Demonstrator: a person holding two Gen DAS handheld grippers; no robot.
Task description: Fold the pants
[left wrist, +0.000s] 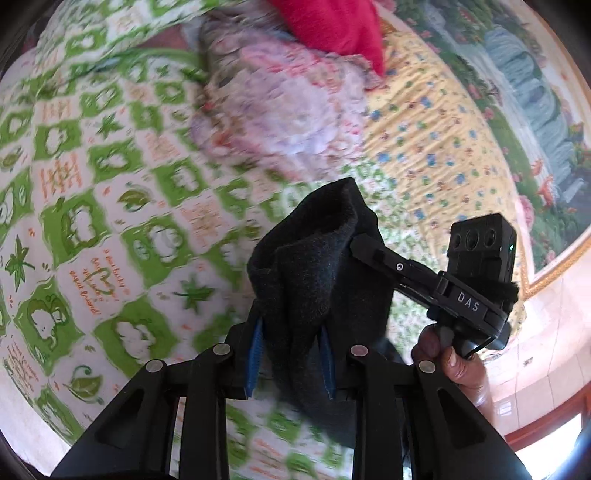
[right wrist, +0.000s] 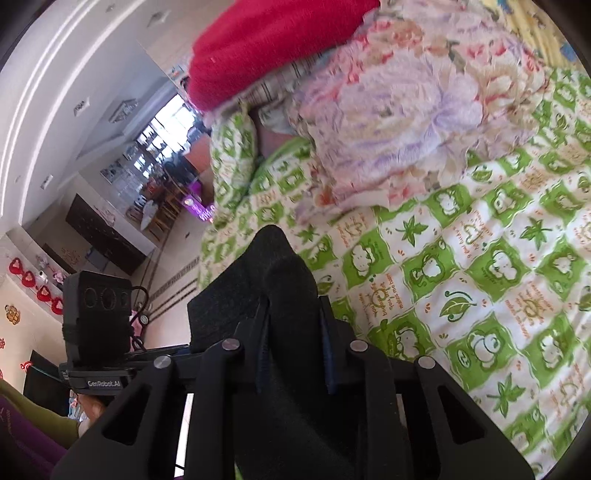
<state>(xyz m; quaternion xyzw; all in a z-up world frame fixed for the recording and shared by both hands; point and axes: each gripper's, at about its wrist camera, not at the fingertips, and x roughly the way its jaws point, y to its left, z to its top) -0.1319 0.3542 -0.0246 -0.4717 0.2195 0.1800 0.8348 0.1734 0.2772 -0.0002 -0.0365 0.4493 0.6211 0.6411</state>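
1. Pants made of soft black fleece cloth (left wrist: 314, 273) hang in the air above the bed, held up by both tools.
2. The left gripper (left wrist: 291, 363) has its blue pads (left wrist: 256, 363) squeezed onto a bunch of the black cloth, so its jaws are closed on the pants.
3. The right gripper (right wrist: 293, 354) pinches another bunch of the same cloth (right wrist: 273, 280), jaws closed on it too. In the left view, the right tool sits just to the right, and its tip touches the cloth.
4. Below lies a white bedspread with green squares and little leaves (left wrist: 92, 206). It looks blurry, so I think the hands are moving fast.
5. At the far side sit a fluffy pink and purple flower blanket (left wrist: 288, 122) and a bright red pillow (left wrist: 332, 26).
6. I think the pants are being lifted or carried for a fold.
7. To do it well, keep both grips tight, keep the two hands level, and lay the cloth flat on the green squares, away from the flower blanket.
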